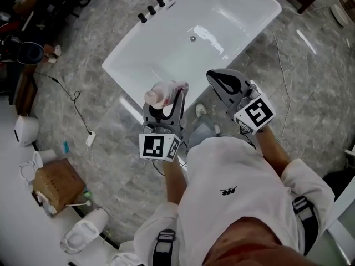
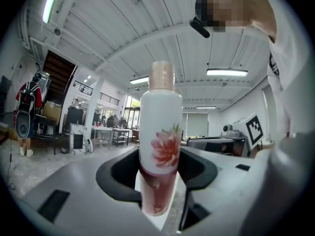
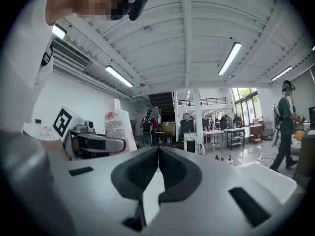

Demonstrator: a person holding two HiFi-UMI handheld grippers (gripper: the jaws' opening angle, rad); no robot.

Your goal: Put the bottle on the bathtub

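My left gripper (image 1: 164, 108) is shut on a white bottle (image 1: 164, 92) with a pink flower print and a pale pink cap, held upright between the jaws; in the left gripper view the bottle (image 2: 159, 146) fills the middle. The white bathtub (image 1: 161, 47) lies just ahead of both grippers, its near rim close under the bottle. My right gripper (image 1: 223, 82) is shut and holds nothing, its jaws meeting in the right gripper view (image 3: 158, 154). From there the bottle (image 3: 118, 128) and the left gripper (image 3: 96, 143) show at the left.
Black tap fittings (image 1: 160, 3) stand on the tub's far left rim. A white cable (image 1: 284, 82) runs over the grey marble floor at the right. A cardboard box (image 1: 58, 183), a white socket strip (image 1: 90, 139) and white fixtures (image 1: 26, 129) sit at the left.
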